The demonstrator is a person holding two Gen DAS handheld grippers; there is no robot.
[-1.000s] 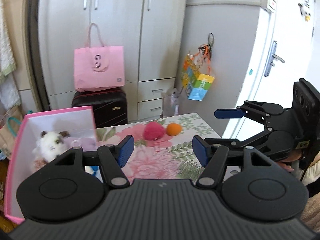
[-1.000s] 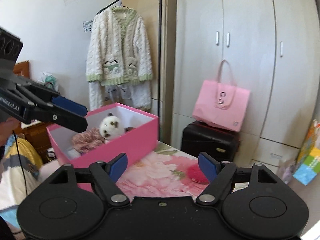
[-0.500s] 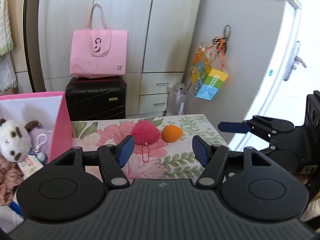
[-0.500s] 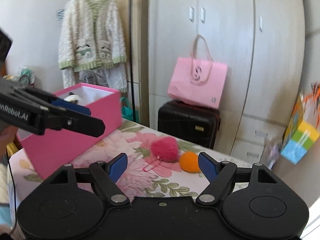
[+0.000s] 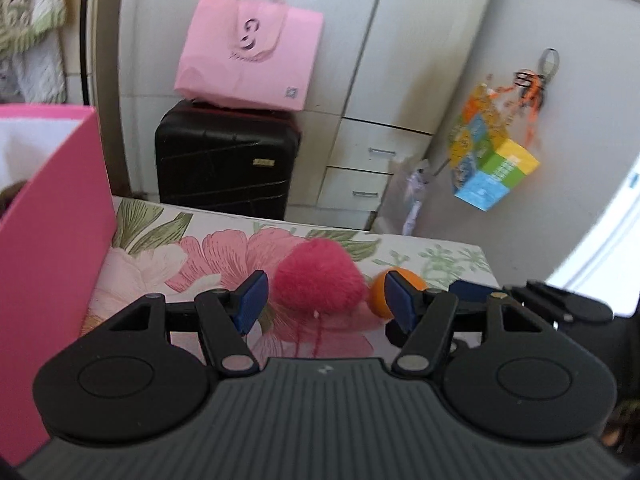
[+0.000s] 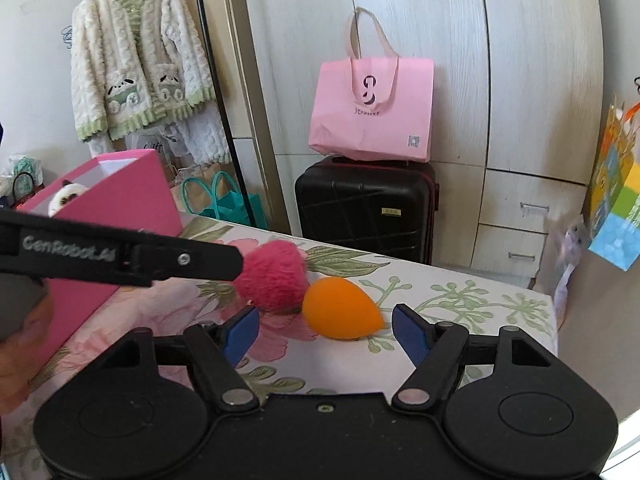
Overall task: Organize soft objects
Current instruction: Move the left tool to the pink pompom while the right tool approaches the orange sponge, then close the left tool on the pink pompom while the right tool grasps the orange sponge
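A fuzzy pink heart puff [image 5: 320, 280] [image 6: 276, 276] and an orange egg-shaped sponge [image 6: 340, 308] [image 5: 376, 294] lie side by side on the floral tabletop [image 6: 460, 300]. My left gripper [image 5: 326, 304] is open, and the puff sits just ahead, framed by its blue pads without touching them. My right gripper [image 6: 326, 332] is open with its jaws closing; the sponge lies just beyond its tips, untouched. The left gripper's finger [image 6: 120, 256] reaches in from the left beside the puff. A pink box [image 5: 48, 240] [image 6: 120, 200] at the left holds a panda plush [image 6: 66, 200].
Behind the table's far edge stands a black suitcase [image 6: 368, 208] with a pink tote bag [image 6: 372, 108] on top, in front of wardrobe doors. A cream cardigan [image 6: 136, 60] hangs at the left. A colourful paper bag [image 5: 492, 168] hangs at the right.
Both grippers have come down and closer to the puff and sponge, which now look larger. The pink box has slid towards the left edge. The right jaws have narrowed slightly.
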